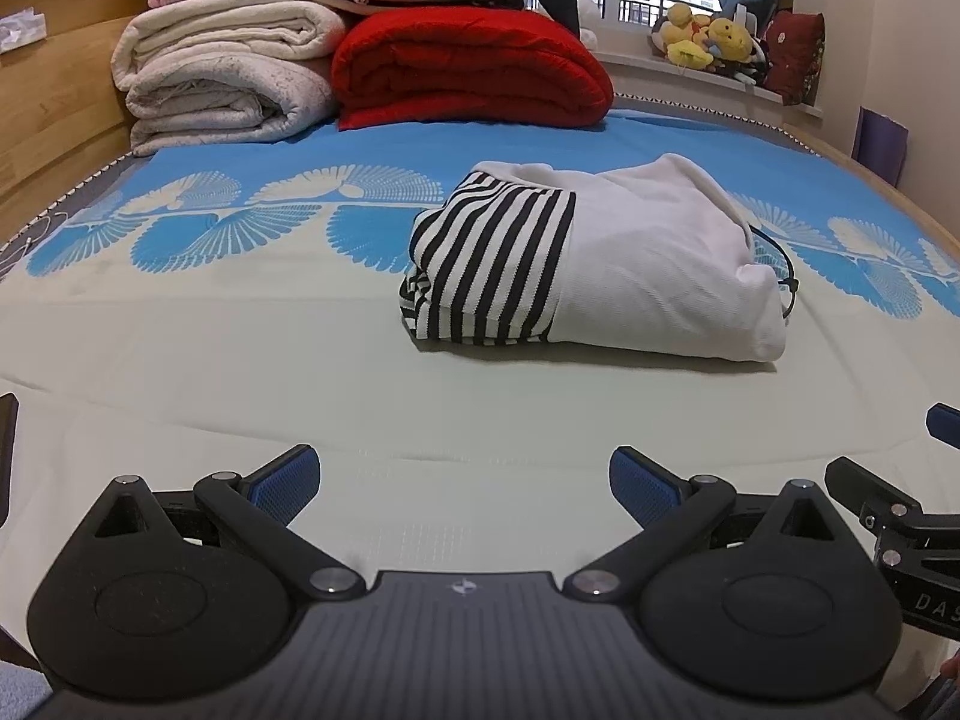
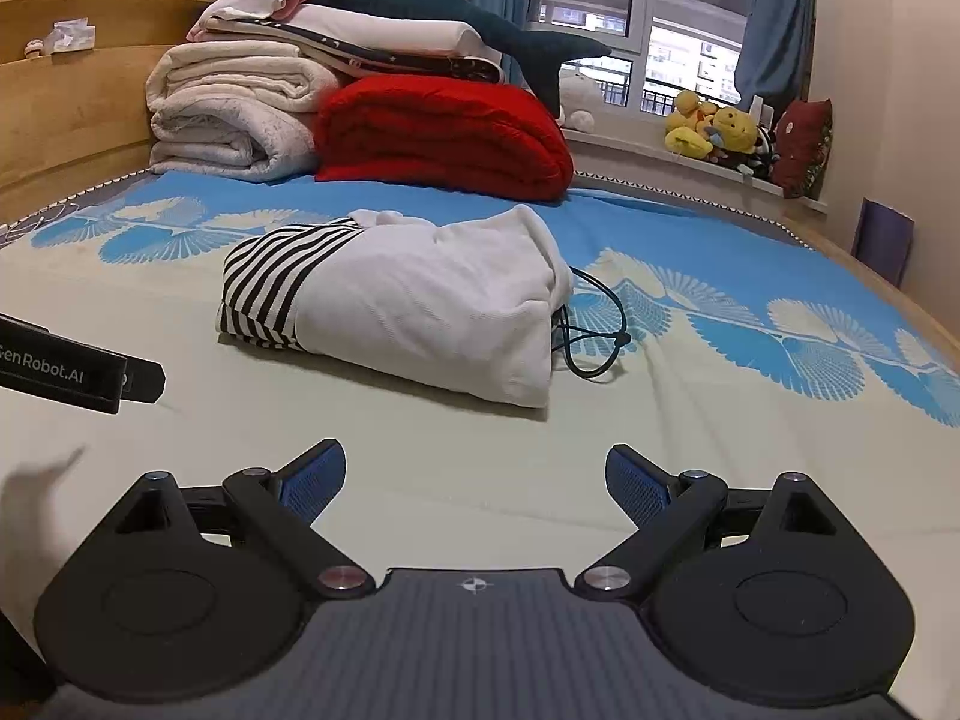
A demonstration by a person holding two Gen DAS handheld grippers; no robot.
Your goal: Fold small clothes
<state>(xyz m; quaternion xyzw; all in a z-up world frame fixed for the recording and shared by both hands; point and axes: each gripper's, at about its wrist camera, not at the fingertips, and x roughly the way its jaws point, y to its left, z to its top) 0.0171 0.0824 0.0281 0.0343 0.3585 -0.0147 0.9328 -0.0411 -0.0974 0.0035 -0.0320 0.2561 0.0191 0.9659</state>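
A small white garment with a black-and-white striped part (image 1: 594,264) lies folded in a compact bundle on the bed, the stripes at its left end. The right wrist view shows the same bundle (image 2: 408,306) with a dark drawstring cord (image 2: 594,330) trailing from its right side. My left gripper (image 1: 463,483) is open, well short of the bundle, nothing between its blue pads. My right gripper (image 2: 475,480) is open too, low over the sheet, in front of the bundle. Part of the right gripper (image 1: 900,516) shows at the left view's right edge.
Folded cream blankets (image 1: 222,78) and a red quilt (image 1: 474,66) are stacked at the bed's head, against a wooden headboard (image 1: 54,96). Plush toys (image 1: 714,42) sit on the windowsill. The blue patterned sheet (image 1: 240,222) covers the bed. The left gripper's body (image 2: 72,372) enters at the left.
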